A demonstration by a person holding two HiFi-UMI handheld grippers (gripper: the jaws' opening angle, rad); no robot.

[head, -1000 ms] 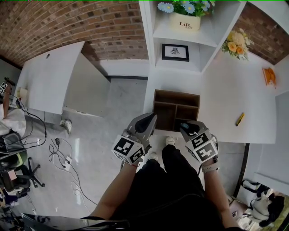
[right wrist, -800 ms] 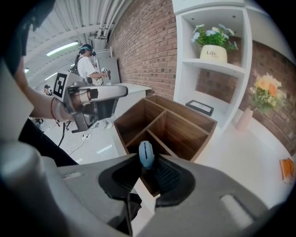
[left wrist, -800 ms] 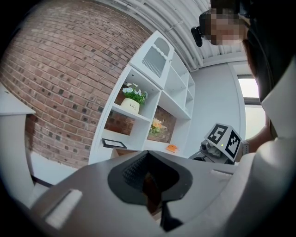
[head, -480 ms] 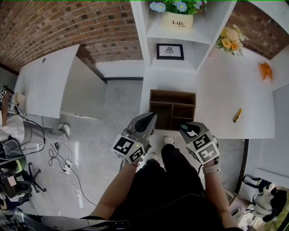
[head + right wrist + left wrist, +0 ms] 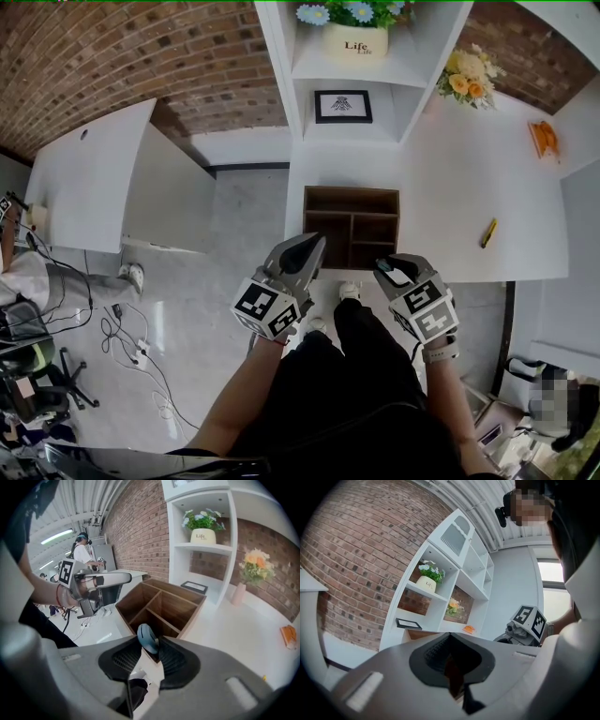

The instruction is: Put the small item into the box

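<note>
The brown wooden box [image 5: 349, 193], open-topped and split into compartments, stands on the white table in front of me. My right gripper [image 5: 395, 270] hovers at the box's near right corner, angled down. A small blue-grey item [image 5: 147, 638] stands between its pads. The jaws have just been opening, and the item still sits at their tips over the box [image 5: 161, 603]. In the head view the item [image 5: 399, 275] shows as a pale speck. My left gripper [image 5: 307, 251] points level at the near left corner, jaws together and empty; in its own view the gripper [image 5: 451, 641] has only shelves beyond it.
A white shelf unit behind the box carries a flower pot [image 5: 354, 39] and a framed picture [image 5: 342, 106]. On the white table [image 5: 469, 187] lie a yellow pen-like thing [image 5: 488, 232], an orange object [image 5: 544, 139] and a vase of flowers [image 5: 466, 75]. A white desk [image 5: 89, 178] and floor cables [image 5: 131, 328] are at left.
The head view has drifted, so the box and shelves sit slightly further left. Both grippers hold about the same place before the box.
</note>
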